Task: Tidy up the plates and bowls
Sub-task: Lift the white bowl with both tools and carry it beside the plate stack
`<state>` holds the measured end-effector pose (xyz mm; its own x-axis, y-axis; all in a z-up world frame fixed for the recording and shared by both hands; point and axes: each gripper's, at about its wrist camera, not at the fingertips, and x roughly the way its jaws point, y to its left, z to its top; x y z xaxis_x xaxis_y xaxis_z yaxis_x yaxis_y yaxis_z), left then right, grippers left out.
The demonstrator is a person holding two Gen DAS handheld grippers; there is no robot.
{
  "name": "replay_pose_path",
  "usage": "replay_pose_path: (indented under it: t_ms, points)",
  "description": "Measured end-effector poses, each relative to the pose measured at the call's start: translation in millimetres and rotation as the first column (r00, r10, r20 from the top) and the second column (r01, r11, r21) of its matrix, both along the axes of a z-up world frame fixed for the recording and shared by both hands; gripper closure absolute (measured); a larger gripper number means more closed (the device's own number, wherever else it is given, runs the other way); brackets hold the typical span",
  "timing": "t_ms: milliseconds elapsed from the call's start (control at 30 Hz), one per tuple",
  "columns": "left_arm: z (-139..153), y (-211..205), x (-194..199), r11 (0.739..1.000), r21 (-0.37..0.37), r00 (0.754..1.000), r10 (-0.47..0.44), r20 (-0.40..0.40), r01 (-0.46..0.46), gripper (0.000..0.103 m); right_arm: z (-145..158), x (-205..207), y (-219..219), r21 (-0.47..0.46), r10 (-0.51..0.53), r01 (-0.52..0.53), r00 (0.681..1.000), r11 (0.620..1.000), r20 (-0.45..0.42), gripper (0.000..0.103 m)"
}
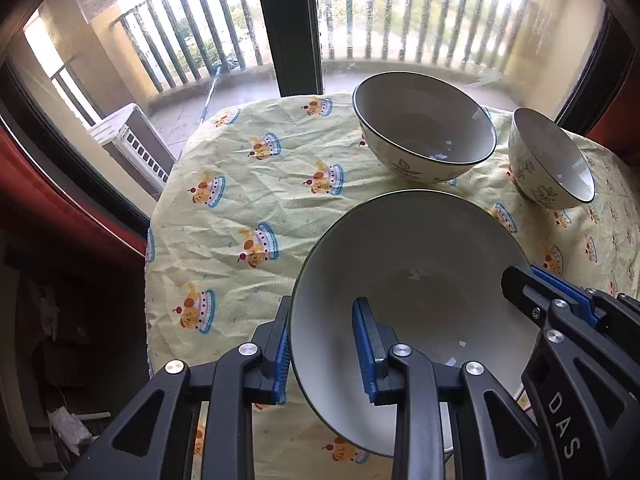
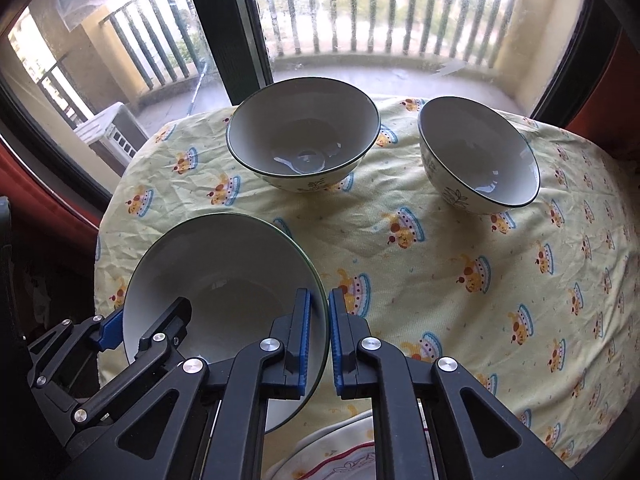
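Note:
A wide white bowl with a dark green rim (image 1: 420,248) (image 2: 224,264) sits nearest me, over the yellow cake-print tablecloth (image 1: 248,200) (image 2: 440,280). My left gripper (image 1: 324,356) is shut on its left rim, one finger outside and one inside. The right gripper (image 2: 320,336) pinches the opposite rim, and it shows in the left wrist view as the right gripper (image 1: 536,280). Likewise the left gripper (image 2: 144,320) appears in the right wrist view. Farther back stand a large leaf-patterned bowl (image 1: 424,120) (image 2: 304,132) and a smaller matching bowl (image 1: 552,160) (image 2: 480,156), both upright.
The round table ends close behind the two far bowls, against a window (image 2: 360,20) with balcony railings. Its left edge drops off to a dark floor (image 1: 60,340). A folded pale cloth (image 2: 340,448) lies at the near edge under the right gripper.

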<state>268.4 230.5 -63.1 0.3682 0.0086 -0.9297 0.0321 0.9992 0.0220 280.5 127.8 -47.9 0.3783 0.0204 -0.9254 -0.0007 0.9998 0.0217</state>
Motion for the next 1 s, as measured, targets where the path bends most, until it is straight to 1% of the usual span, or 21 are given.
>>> replay_pose_path:
  t_ms: [267,633,800,1000]
  points:
    - [17,-47,-12,1.000,-0.004,1.000,-0.007,0.017,0.007,0.075,18,-16,-46,0.000,-0.013,0.013,0.999,1.000,0.031,0.091]
    - [40,-121,-32,1.000,-0.004,0.999,-0.005,0.041,0.005,0.075,43,-39,-121,0.012,-0.026,0.025,0.998,1.000,0.057,0.091]
    - [44,-152,-43,1.000,0.003,0.999,-0.010,0.043,0.010,0.075,50,-50,-153,0.018,-0.030,0.029,0.998,0.999,0.062,0.091]
    - [41,-188,-56,1.000,-0.013,1.000,-0.006,0.030,0.007,0.075,50,-65,-191,0.011,-0.035,0.034,0.998,0.999,0.056,0.091]
